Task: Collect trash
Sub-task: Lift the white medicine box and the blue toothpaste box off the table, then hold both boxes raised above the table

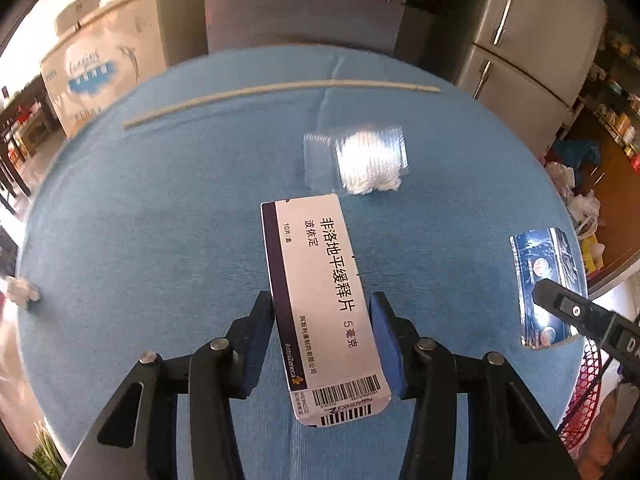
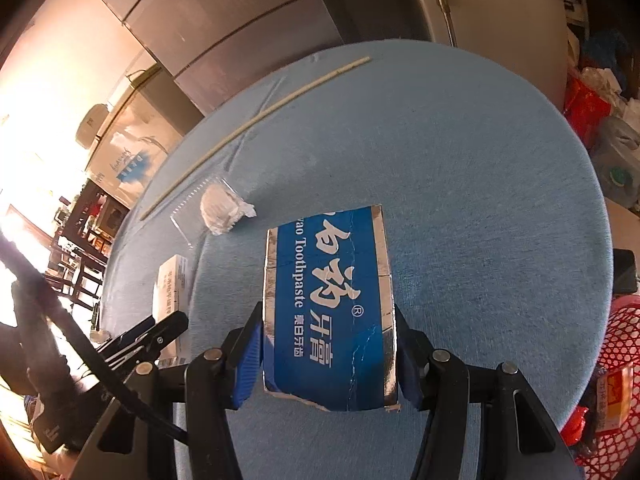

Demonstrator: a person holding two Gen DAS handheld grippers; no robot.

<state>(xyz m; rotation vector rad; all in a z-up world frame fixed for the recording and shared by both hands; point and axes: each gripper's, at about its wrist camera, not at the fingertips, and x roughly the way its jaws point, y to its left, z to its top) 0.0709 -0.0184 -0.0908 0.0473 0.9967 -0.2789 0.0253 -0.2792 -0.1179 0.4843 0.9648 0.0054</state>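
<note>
You are at the pickup step with both hands loaded or nearly so. Your right gripper pinches the torn blue toothpaste carton with silver edges by its near end, both pads pressed against its sides, the carton jutting out over the blue cloth-covered round table. Your left gripper straddles the white medicine box with the purple stripe; its left pad touches the box edge, while the right pad seems to stand just off it, so I cannot tell whether that grip is firm. Close fully before lifting. Next, carry both to the red mesh basket at the table's right edge. The crumpled white tissue, the clear plastic tray and the long pale stick are left to collect.
</note>
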